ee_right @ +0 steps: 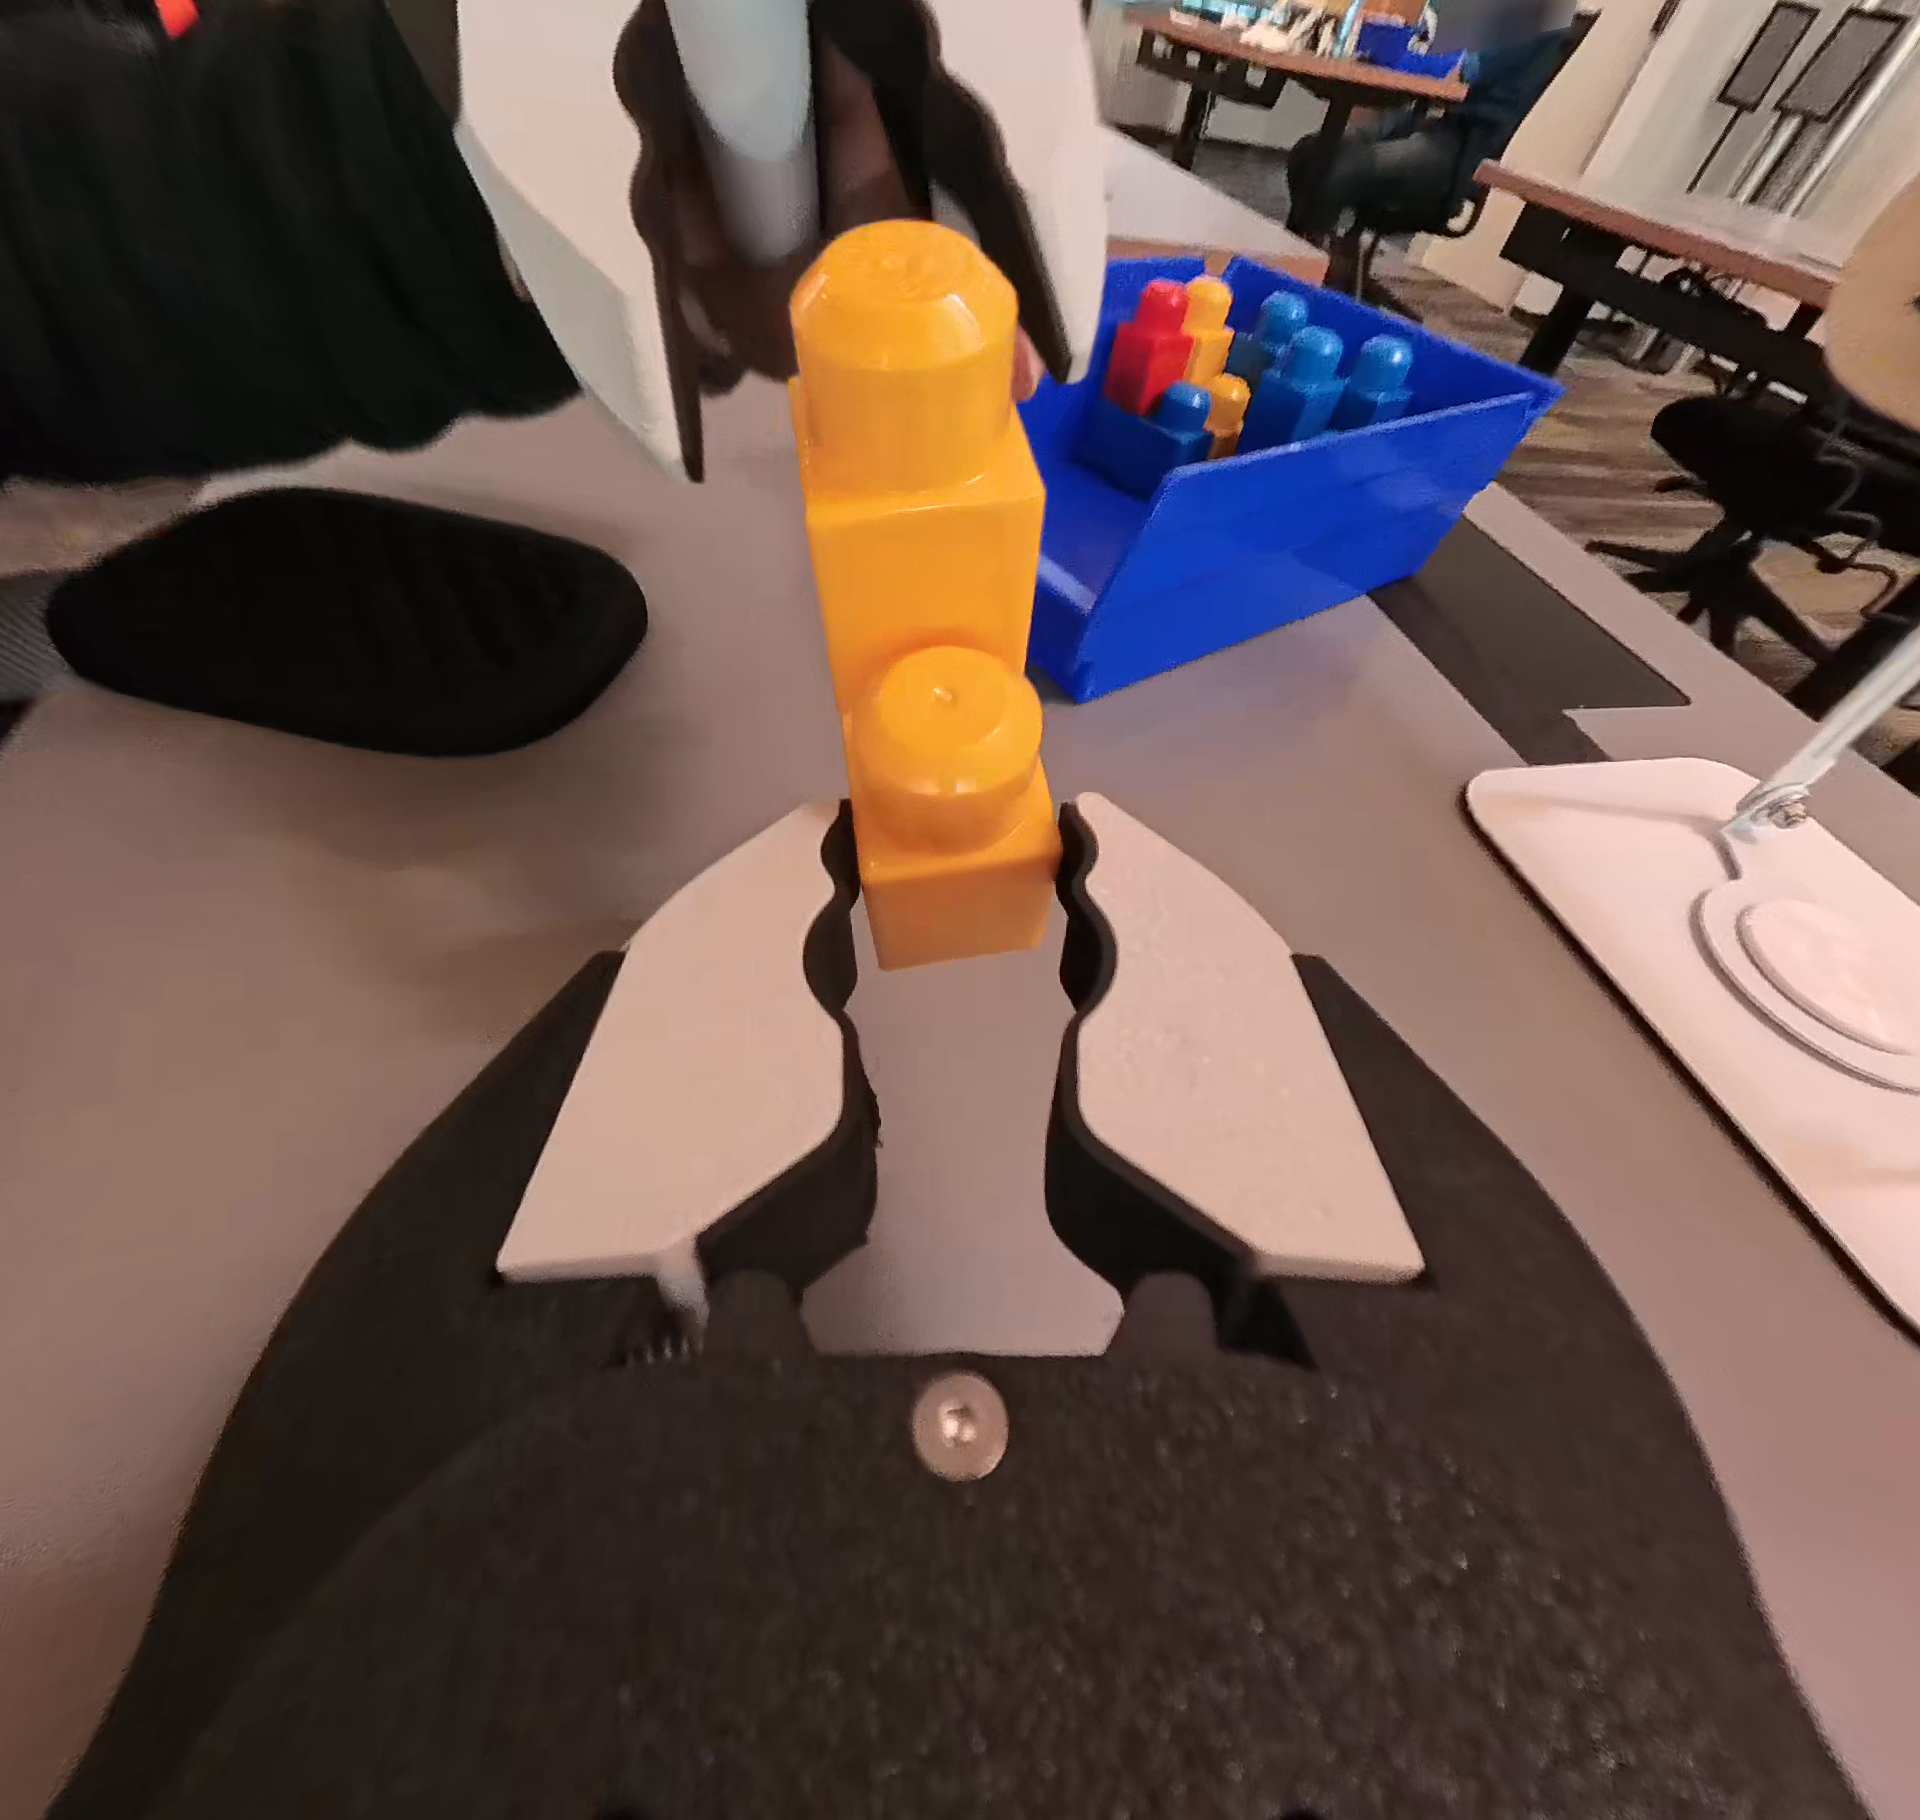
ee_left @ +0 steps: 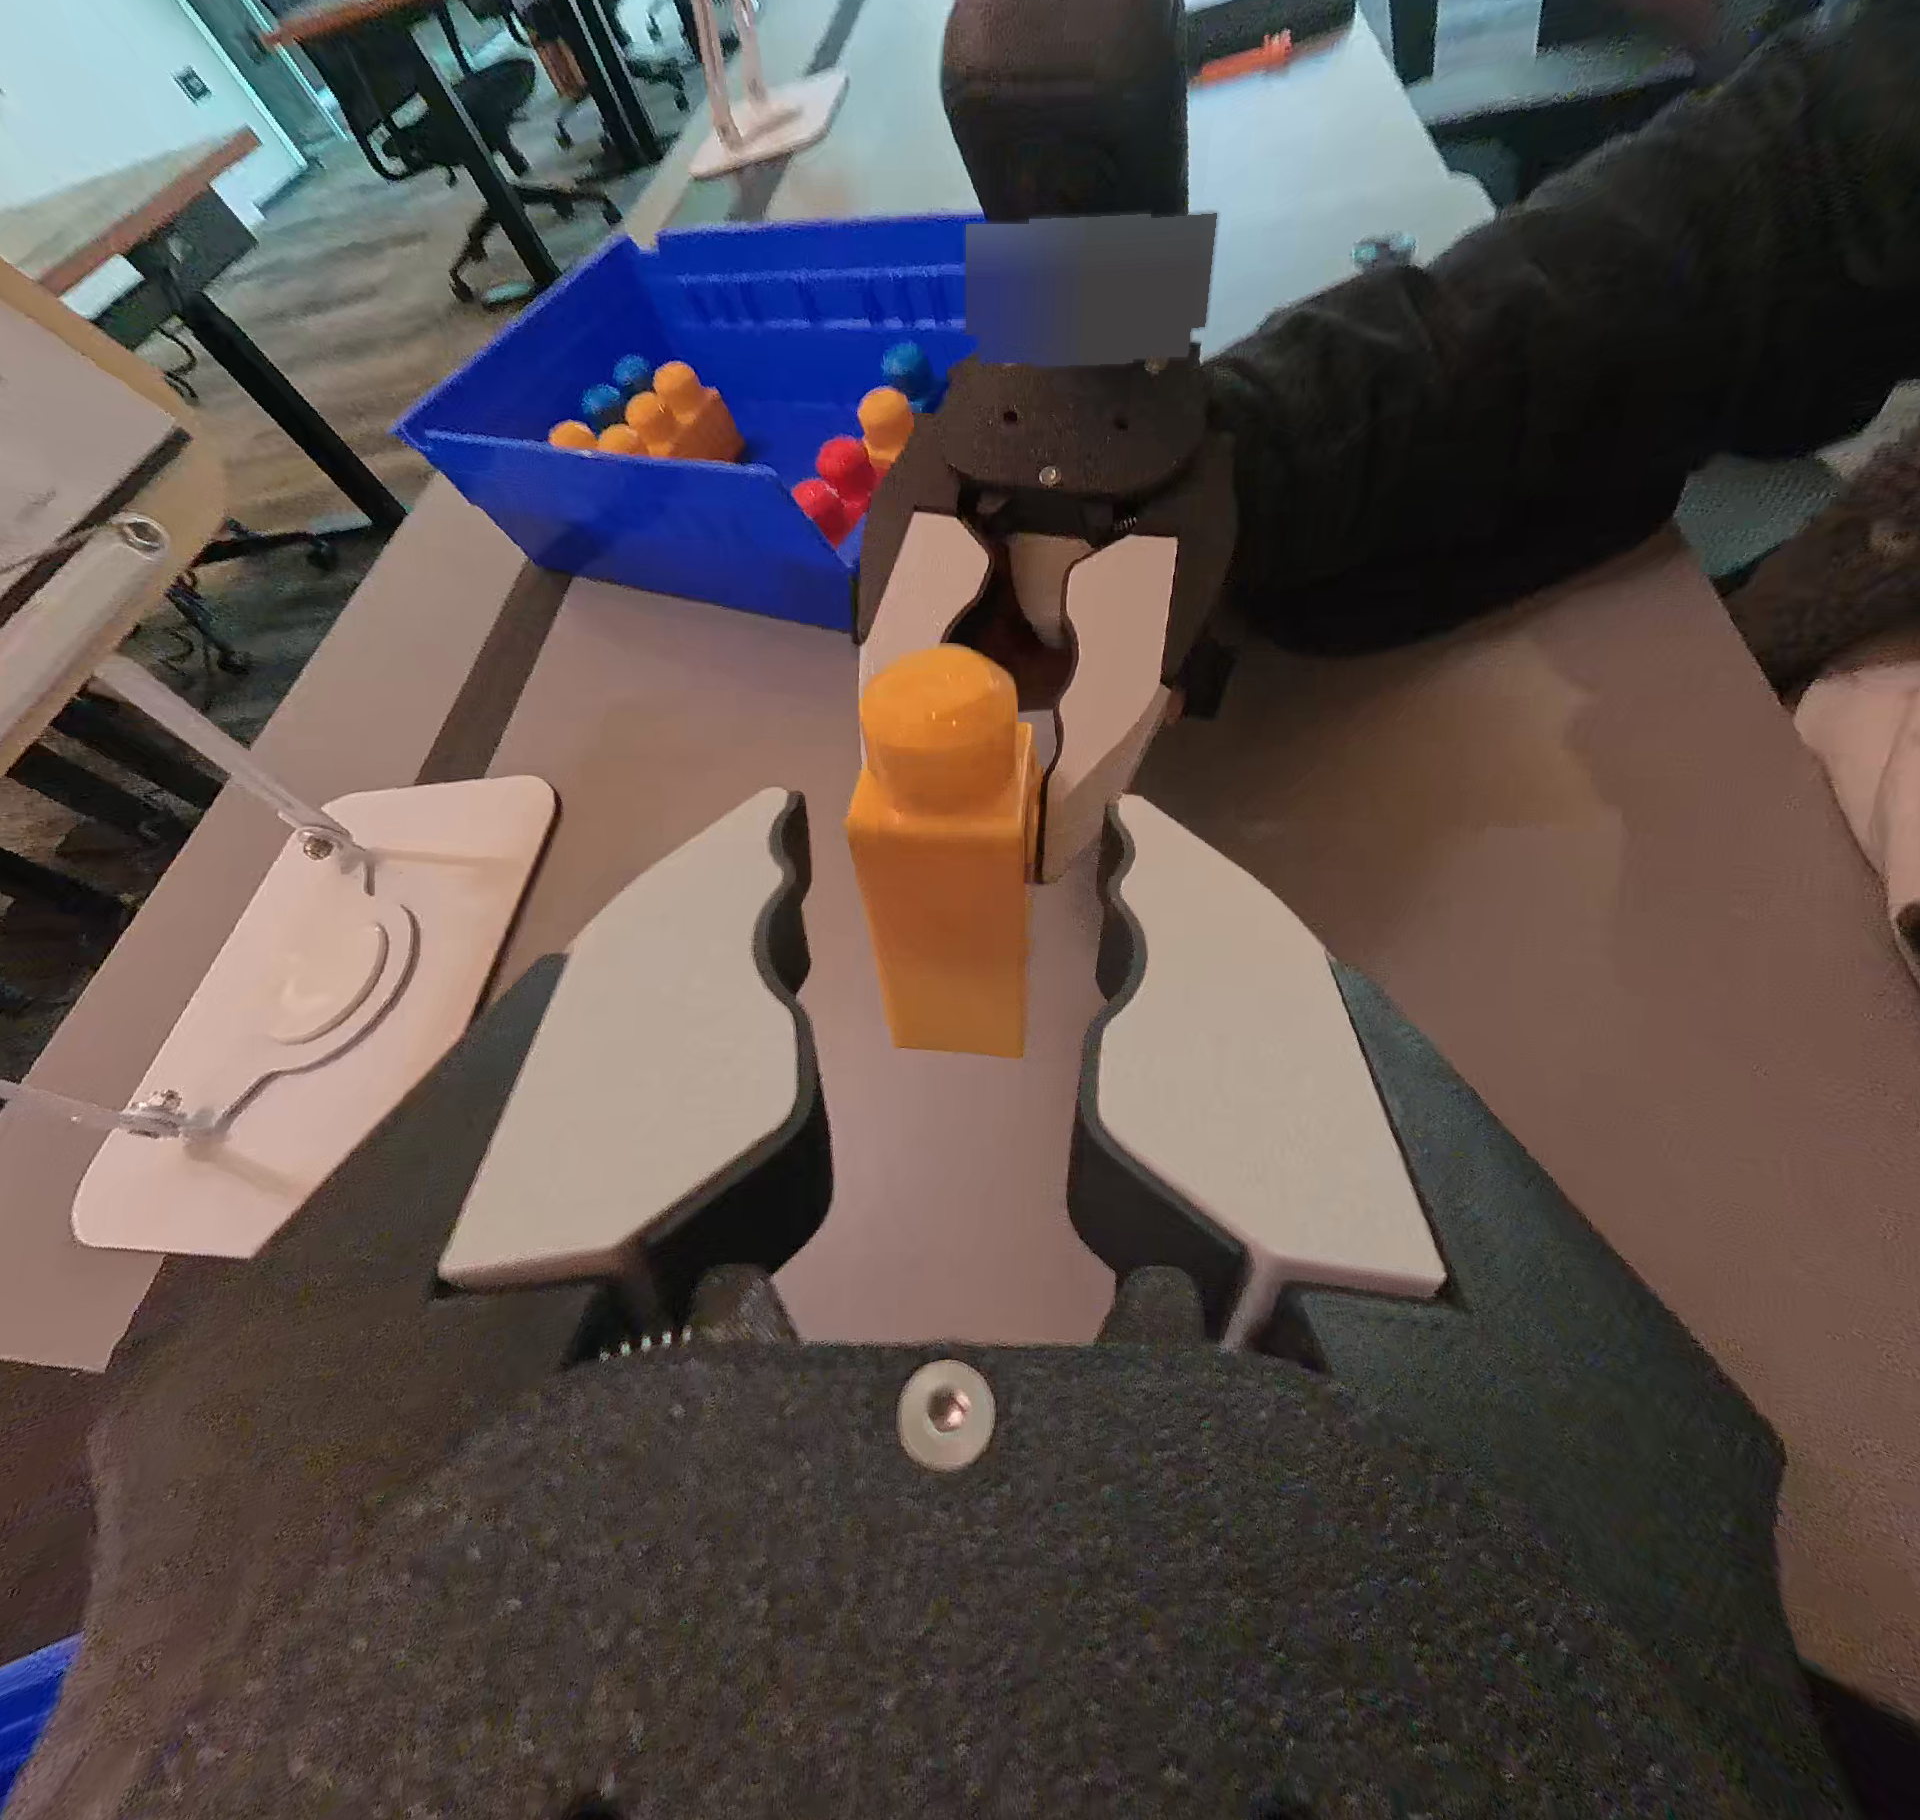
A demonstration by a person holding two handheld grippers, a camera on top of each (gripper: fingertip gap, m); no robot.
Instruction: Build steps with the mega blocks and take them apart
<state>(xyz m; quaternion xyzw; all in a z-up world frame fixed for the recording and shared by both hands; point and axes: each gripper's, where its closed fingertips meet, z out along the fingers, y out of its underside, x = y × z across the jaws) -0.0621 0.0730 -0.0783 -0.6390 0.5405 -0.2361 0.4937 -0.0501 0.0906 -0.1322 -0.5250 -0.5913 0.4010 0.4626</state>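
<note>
An orange mega-block step stands on the grey table (ee_right: pixel 312 939): a tall column (ee_right: pixel 914 523) with a low single block (ee_right: pixel 956 887) in front of it. My right gripper (ee_right: pixel 961 835) is shut on the low block's sides. In the left wrist view the column (ee_left: pixel 945 897) sits between the tips of my left gripper (ee_left: pixel 951 814), which is open with a gap on each side. The right gripper's finger (ee_left: pixel 1101 710) shows behind the column. The left gripper's fingers (ee_right: pixel 561 264) hang around the column's top stud.
A blue bin (ee_left: pixel 665 534) with orange, blue and red blocks stands behind the step; it also shows in the right wrist view (ee_right: pixel 1247 544). A white stand base (ee_left: pixel 312 1001) lies to one side (ee_right: pixel 1714 887). A black sleeve (ee_left: pixel 1455 420) rests on the table. One gripper's finger ends stand about 6 cm off the other's.
</note>
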